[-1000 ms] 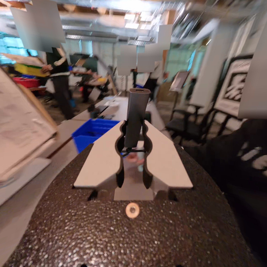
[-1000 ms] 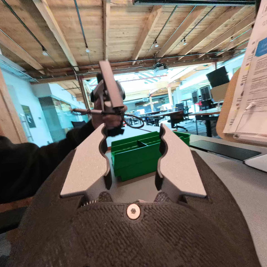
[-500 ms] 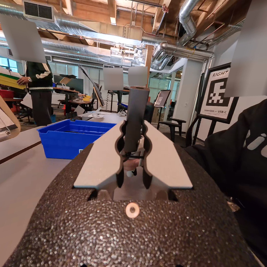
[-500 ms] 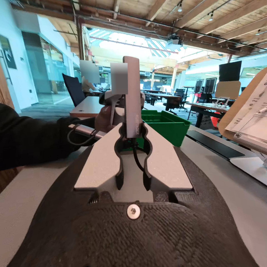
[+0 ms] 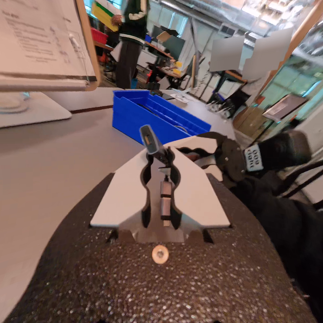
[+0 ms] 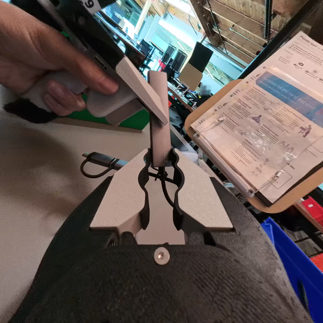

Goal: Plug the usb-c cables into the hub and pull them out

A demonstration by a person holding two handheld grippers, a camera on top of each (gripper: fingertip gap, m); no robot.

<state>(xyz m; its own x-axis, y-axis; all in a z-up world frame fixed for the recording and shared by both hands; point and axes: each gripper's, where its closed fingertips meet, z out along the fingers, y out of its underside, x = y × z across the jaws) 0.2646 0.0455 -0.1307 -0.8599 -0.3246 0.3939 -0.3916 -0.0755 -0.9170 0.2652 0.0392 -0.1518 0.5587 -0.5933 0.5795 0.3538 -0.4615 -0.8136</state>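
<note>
Left wrist view first: the left gripper [image 5: 160, 157] has its jaws pressed together, pinching the lower end of the hub [image 5: 150, 139], a slim grey bar that leans toward eleven o'clock with a port showing on its near face. In the gap below the tips hangs the hub's own short cable, ending in a grey plug [image 5: 165, 201] at six o'clock of the pinch. The right gripper [image 5: 197, 153] reaches in from three o'clock, and its fingers look to meet the same bar. Beyond, at twelve o'clock, a blue bin [image 5: 157, 118] sits on the grey table [image 5: 61, 166], with a document stand [image 5: 43, 43] at ten o'clock.

From the right wrist view, the right gripper [image 6: 160, 157] is likewise closed on the hub [image 6: 159, 113], which stands nearly upright here. The black cable [image 6: 166, 190] loops down between the jaws. The left gripper [image 6: 143, 94] crosses in from ten o'clock, held by a hand [image 6: 43, 61]. A plug on a looped lead [image 6: 97, 159] lies on the table [image 6: 43, 157] at nine o'clock, and a green bin [image 6: 132, 120] sits farther back.

My judgement: both tools grip one hub, so no cable is being inserted yet. One gripper should keep the bar steady with its ports clear, while the other releases and fetches a plug, then pushes it straight along the port's axis without twisting.
</note>
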